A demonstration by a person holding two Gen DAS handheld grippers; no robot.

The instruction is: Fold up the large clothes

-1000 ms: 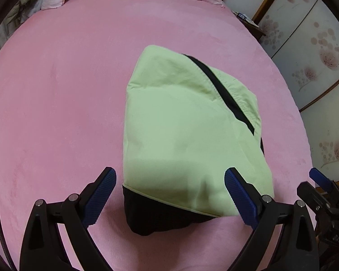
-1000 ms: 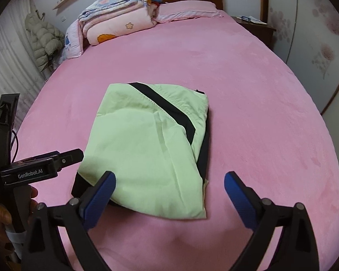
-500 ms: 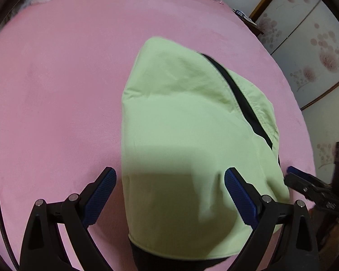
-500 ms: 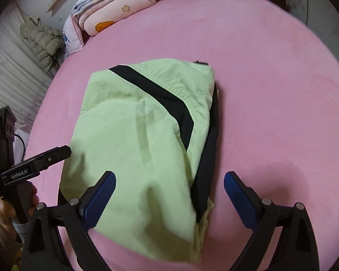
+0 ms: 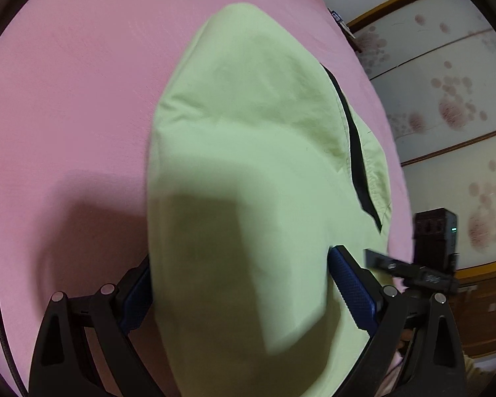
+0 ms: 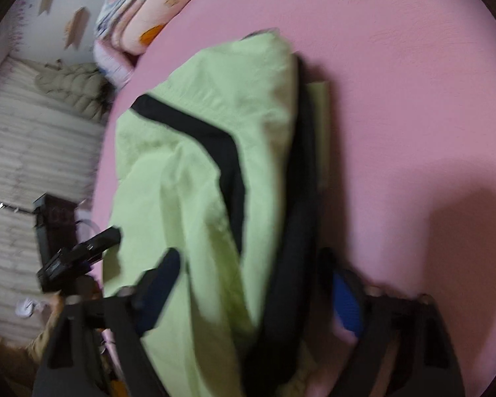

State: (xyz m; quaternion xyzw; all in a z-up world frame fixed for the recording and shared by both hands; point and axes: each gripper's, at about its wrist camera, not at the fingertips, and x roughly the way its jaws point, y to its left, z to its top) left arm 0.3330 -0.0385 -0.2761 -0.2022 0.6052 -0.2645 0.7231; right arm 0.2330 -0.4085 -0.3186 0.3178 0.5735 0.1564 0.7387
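Observation:
A folded light-green garment with black trim [image 5: 248, 165] lies on the pink bed [image 5: 66, 99]. My left gripper [image 5: 244, 284] is open, low over the garment's near end, its blue pads either side of the fabric. In the right wrist view the same garment [image 6: 195, 172] shows its black stripe and black side edge. My right gripper [image 6: 258, 284] is open and straddles the garment's near right edge; the view is blurred. Each gripper shows in the other's view, the right one [image 5: 410, 268] and the left one [image 6: 79, 254].
Folded quilts and pillows [image 6: 139, 20] lie at the head of the bed. A padded jacket [image 6: 72, 86] hangs by the wall on the left. Floral wardrobe panels [image 5: 446, 99] stand beyond the bed's right edge.
Both grippers have moved forward and down onto the garment, which now fills each view. The near black hem has passed out of sight under the left gripper. Jaws stay open.

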